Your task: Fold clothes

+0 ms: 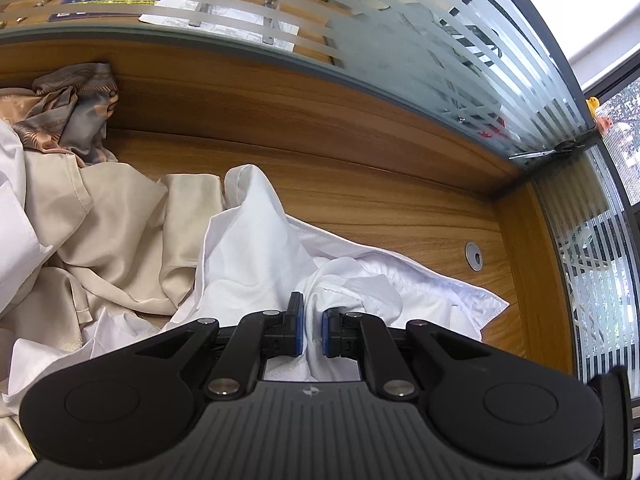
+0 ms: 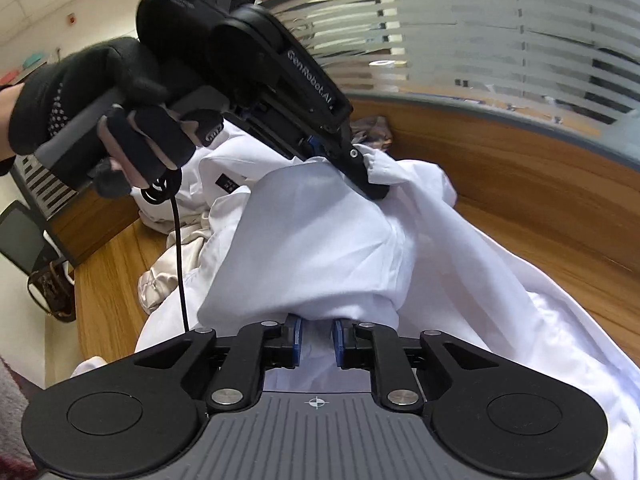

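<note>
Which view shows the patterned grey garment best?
The left wrist view: the patterned grey garment lies crumpled in plain sight against the wooden back panel. In the right wrist view only a blurred scrap shows behind the left gripper.

Bare tabletop [image 1: 360, 184] lies open beyond and right of the white shirt [image 1: 256, 248], hemmed by the wooden back wall [image 1: 280, 92] and frosted glass partition [image 1: 440, 40], while the beige garment [image 1: 120, 232] and patterned cloth [image 1: 76, 116] crowd the left.
</note>
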`<act>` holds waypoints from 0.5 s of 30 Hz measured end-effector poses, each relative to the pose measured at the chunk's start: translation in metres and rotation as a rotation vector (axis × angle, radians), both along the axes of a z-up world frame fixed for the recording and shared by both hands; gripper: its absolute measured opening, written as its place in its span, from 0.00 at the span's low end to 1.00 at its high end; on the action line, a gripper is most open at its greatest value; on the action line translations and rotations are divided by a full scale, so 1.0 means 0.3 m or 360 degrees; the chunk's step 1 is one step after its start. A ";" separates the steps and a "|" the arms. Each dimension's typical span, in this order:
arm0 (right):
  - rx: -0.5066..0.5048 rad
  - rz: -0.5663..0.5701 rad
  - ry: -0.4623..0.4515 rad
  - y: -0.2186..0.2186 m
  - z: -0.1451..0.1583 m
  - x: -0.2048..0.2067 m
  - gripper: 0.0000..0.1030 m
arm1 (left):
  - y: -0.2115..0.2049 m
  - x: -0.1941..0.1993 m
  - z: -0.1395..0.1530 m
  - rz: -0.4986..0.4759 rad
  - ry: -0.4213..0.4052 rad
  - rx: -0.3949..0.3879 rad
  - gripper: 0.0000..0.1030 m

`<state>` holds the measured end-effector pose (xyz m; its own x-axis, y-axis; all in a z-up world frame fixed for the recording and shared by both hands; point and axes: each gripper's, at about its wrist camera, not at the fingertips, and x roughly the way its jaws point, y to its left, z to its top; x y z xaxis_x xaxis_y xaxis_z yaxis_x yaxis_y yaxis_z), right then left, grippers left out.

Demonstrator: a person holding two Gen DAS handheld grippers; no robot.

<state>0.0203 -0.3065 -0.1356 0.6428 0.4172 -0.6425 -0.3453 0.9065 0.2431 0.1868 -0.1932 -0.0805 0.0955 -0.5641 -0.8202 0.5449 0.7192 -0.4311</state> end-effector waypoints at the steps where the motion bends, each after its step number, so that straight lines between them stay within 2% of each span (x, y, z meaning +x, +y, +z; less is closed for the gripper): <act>1: 0.0011 0.0011 0.0012 0.001 -0.005 0.011 0.19 | 0.001 0.001 -0.002 0.0003 -0.0001 0.0004 0.09; 5: 0.0102 -0.0056 0.0080 -0.009 -0.033 0.031 0.06 | 0.015 0.007 -0.011 0.0062 -0.0064 0.0033 0.08; 9: 0.0122 -0.0226 0.0087 -0.022 -0.001 -0.018 0.03 | 0.032 0.018 -0.014 0.0212 -0.0177 0.0076 0.05; 12: 0.0136 -0.0374 0.0081 -0.055 0.028 -0.103 0.03 | 0.045 0.046 -0.027 0.0334 -0.0229 0.0119 0.04; 15: 0.0148 -0.0522 0.0105 -0.100 0.050 -0.217 0.03 | 0.054 0.078 -0.048 0.0385 -0.0239 0.0157 0.04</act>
<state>-0.0447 -0.3365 -0.1206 0.7107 0.2543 -0.6559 -0.0203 0.9394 0.3422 0.2103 -0.1771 -0.0950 0.3420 -0.4286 -0.8363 0.4050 0.8703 -0.2804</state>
